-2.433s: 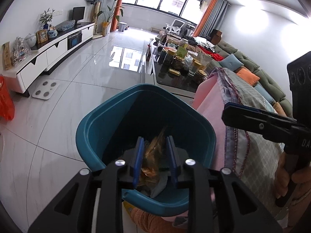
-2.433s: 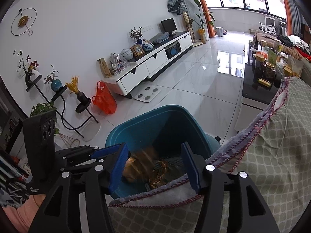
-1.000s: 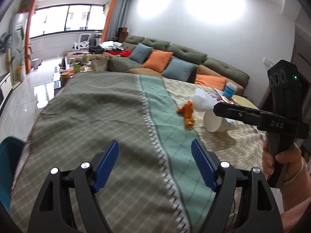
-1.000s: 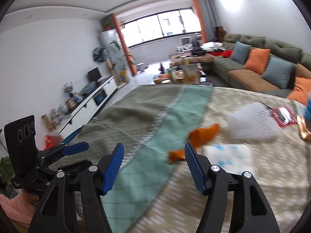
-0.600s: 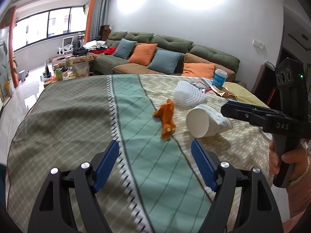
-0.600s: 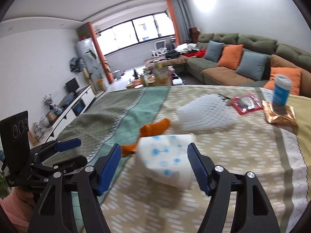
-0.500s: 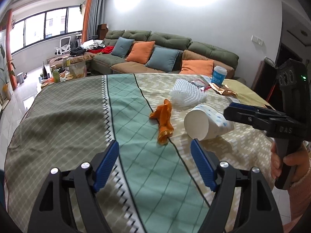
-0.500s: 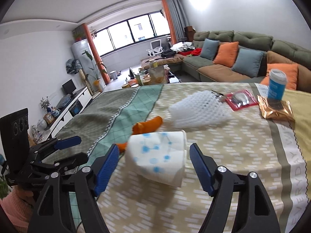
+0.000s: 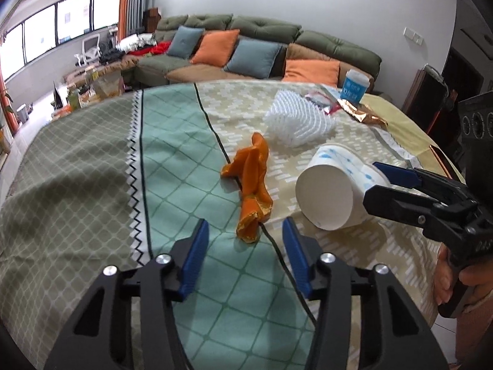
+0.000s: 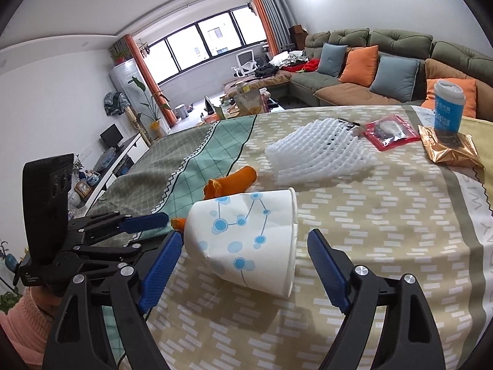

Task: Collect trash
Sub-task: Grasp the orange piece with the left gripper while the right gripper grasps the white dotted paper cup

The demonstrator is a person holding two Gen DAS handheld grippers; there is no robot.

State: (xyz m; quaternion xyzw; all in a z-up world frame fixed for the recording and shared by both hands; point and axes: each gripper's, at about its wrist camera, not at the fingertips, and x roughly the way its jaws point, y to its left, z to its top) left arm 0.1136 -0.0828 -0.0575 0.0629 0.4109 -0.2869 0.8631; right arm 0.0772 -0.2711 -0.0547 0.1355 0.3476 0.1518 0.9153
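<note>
An orange peel (image 9: 252,182) lies on the patterned tablecloth (image 9: 92,154), and its near end reaches in between the fingertips of my left gripper (image 9: 245,231). That gripper's jaws are closing, with the pads still clear of the peel. A white paper cup with blue dots (image 10: 246,243) lies on its side between the blue pads of my right gripper (image 10: 243,240). The right jaws are opening and stand wider than the cup. From the left wrist view, the cup (image 9: 326,197) has its mouth toward me. The right gripper (image 9: 377,182) reaches around its base.
Further back on the table lie a white foam net (image 10: 320,154), a red packet (image 10: 388,131) and a gold wrapper (image 10: 450,151). A blue lidded cup (image 10: 448,104) stands there too. A green sofa (image 9: 277,40) runs behind. The table's edge (image 9: 431,302) is close on the right.
Both grippers left the teal bin and swung over the table, closing in on the peel and the cup. The left jaws have narrowed; the right jaws have widened.
</note>
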